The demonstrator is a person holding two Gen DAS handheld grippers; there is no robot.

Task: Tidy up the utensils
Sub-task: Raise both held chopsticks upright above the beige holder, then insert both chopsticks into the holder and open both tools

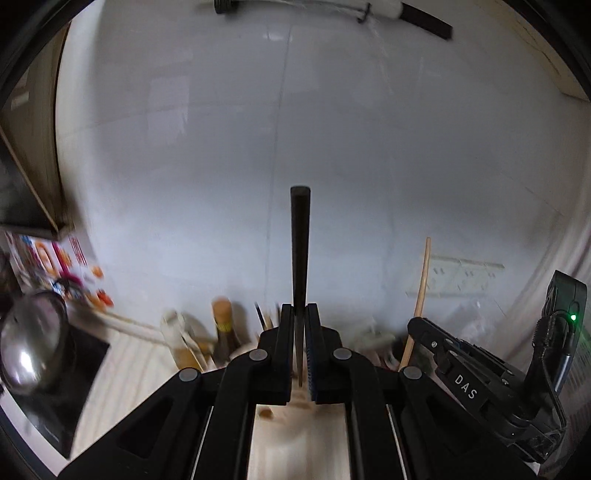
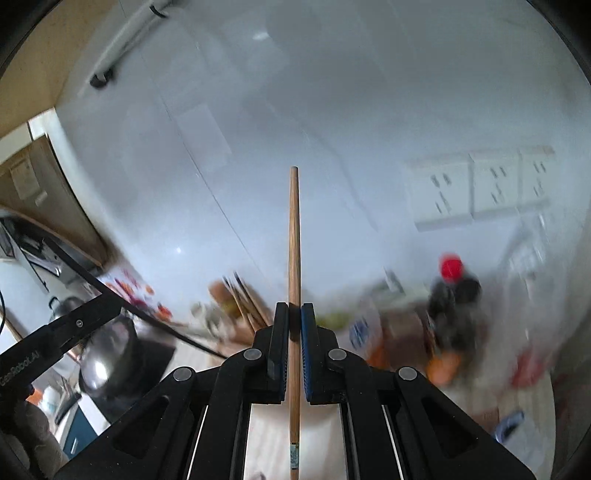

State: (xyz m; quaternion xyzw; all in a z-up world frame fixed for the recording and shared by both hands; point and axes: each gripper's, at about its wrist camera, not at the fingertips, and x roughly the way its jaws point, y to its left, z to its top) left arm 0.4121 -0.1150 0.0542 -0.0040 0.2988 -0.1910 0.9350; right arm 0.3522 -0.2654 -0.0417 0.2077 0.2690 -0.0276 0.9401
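My left gripper (image 1: 300,314) is shut on a black chopstick (image 1: 300,240) that stands straight up between its jaws, in front of the white tiled wall. My right gripper (image 2: 294,312) is shut on a light wooden chopstick (image 2: 294,236), also upright. In the left wrist view the right gripper (image 1: 415,325) shows at lower right with the wooden chopstick (image 1: 421,291) rising from it. In the right wrist view the left gripper (image 2: 114,301) reaches in from the left, holding the black chopstick (image 2: 166,326) slantwise. Behind the jaws a holder with several chopsticks (image 2: 243,299) is blurred.
A steel pot (image 1: 33,350) sits on a black cooktop (image 1: 55,406) at left. A bottle with a wooden cap (image 1: 223,325) stands on the pale wooden counter (image 1: 129,354). Wall sockets (image 2: 476,184) are at right, above a red-capped dark container (image 2: 452,284). A rail (image 1: 332,9) hangs high on the wall.
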